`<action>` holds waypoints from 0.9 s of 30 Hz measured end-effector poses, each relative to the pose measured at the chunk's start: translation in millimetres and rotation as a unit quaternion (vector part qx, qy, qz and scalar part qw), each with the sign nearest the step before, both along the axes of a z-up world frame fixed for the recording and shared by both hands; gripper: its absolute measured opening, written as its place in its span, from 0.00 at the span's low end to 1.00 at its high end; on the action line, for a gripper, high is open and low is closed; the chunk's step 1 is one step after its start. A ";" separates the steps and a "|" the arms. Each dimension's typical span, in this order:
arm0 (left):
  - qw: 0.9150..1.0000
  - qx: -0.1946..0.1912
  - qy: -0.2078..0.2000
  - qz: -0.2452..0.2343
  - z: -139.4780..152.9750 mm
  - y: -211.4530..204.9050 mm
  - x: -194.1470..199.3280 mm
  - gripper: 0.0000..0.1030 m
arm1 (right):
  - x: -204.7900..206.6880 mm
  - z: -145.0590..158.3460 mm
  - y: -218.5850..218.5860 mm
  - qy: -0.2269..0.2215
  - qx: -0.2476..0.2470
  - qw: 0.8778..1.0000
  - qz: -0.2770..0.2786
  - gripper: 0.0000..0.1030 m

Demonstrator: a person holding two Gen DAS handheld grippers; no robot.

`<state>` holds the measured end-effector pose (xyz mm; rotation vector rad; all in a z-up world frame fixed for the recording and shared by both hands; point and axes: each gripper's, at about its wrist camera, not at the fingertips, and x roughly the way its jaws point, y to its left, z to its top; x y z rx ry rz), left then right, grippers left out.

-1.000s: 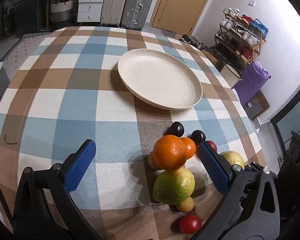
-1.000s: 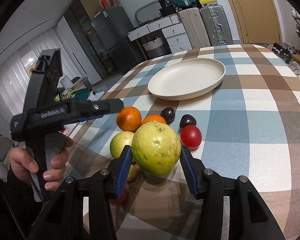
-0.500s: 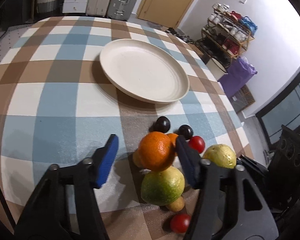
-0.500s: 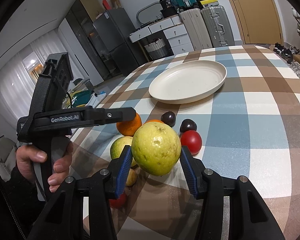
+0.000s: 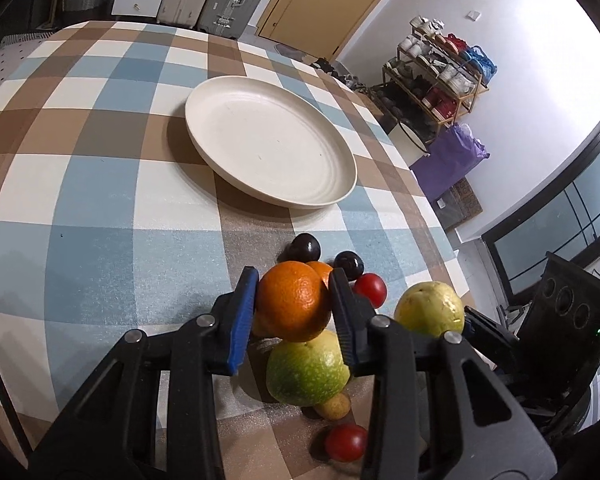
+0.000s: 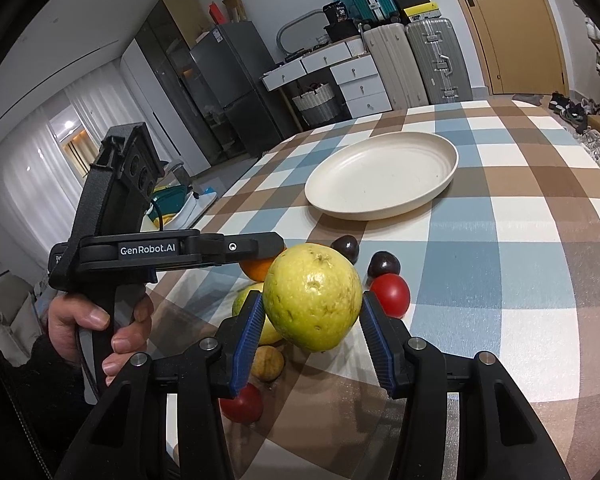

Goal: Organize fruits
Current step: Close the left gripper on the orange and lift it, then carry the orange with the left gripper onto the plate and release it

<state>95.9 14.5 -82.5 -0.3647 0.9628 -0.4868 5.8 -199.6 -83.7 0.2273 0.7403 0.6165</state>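
My left gripper [image 5: 293, 305] is closing in from wide open, its blue pads now pressing both sides of the orange [image 5: 293, 305]. I am also tipping it forward, so the plate [image 5: 320, 196] is sliding further from me in its view.

The tablecloth [image 5: 100, 208] looks like matt woven cloth with a faintly grainy surface, and the cream plate [image 5: 270, 142] on it has a smooth, dull finish with fine ridges near its rim. The orange [image 5: 292, 306] has dimpled, slightly shiny peel, the yellow guava [image 6: 312, 296] a matt, speckled skin, and the tomato [image 6: 391, 294] and dark plums [image 5: 305, 246] are smooth and glossy.
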 end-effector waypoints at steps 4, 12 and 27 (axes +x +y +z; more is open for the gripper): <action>1.000 -0.011 -0.004 0.003 5.2 4.9 -0.3 0.32 | 0.8 3.9 -0.6 -0.003 0.003 1.000 -0.002 0.48; 1.000 -0.028 -0.010 0.005 19.1 12.4 8.6 0.32 | 12.4 17.2 -1.8 -0.015 0.016 1.000 -0.003 0.48; 0.999 -0.029 -0.025 0.004 47.7 9.4 67.9 0.32 | 74.7 44.6 -10.0 -0.032 0.040 0.999 -0.017 0.48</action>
